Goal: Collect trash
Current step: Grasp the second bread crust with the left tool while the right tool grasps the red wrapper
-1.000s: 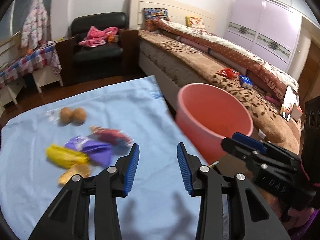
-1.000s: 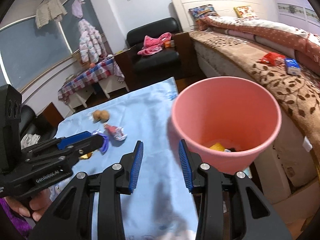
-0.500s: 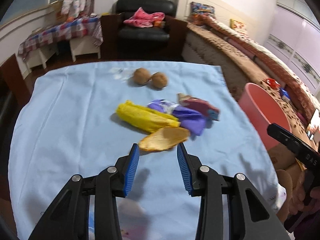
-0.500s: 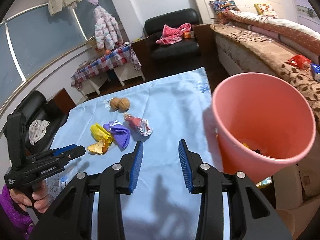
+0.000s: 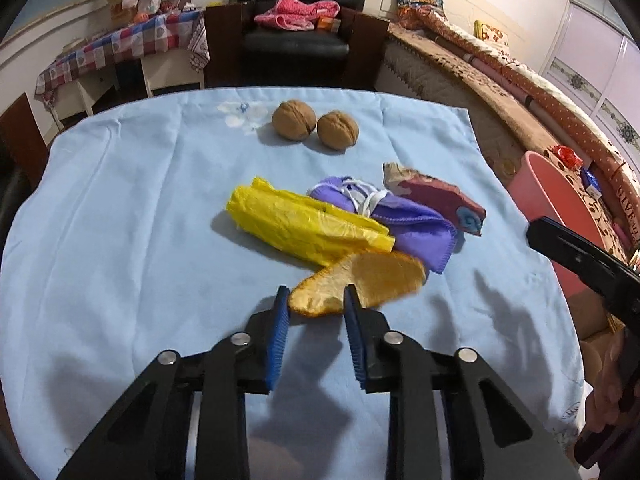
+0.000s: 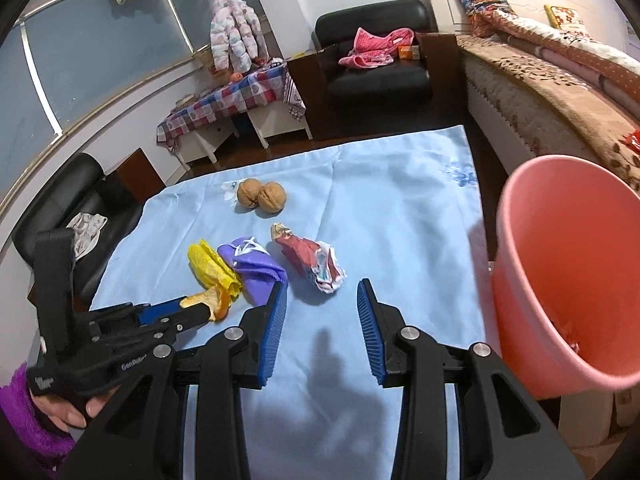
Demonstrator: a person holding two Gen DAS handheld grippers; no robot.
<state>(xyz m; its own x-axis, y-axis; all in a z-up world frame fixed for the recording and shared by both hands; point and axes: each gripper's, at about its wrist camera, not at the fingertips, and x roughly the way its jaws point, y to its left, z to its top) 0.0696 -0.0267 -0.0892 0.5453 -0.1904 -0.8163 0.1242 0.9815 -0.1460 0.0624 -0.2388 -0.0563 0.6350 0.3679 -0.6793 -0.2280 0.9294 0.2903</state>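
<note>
An orange peel (image 5: 372, 280) lies on the light blue tablecloth (image 5: 120, 220). My left gripper (image 5: 314, 296) is closing on the peel's near end, with both blue pads against it. In the right wrist view the peel (image 6: 212, 300) sticks out of the left gripper (image 6: 200, 308) tips. Behind the peel lie a yellow plastic bag (image 5: 304, 228), a purple cloth (image 5: 404, 220) and a crumpled red wrapper (image 5: 436, 200). My right gripper (image 6: 322, 288) hovers open and empty just short of the red wrapper (image 6: 312, 258). The pink bucket (image 6: 560, 280) stands off the table's right edge.
Two walnuts (image 5: 294, 120) sit further back on the cloth. A bed (image 5: 500, 92) runs along the right, behind the bucket. A black armchair (image 6: 372, 68) and a table under a checked cloth (image 6: 232, 96) stand beyond the far edge, and a dark sofa (image 6: 64, 200) at the left.
My left gripper swung from the bucket to the trash pile, came down and narrowed its jaws onto the orange peel. My right gripper turned from the bucket toward the table, still open.
</note>
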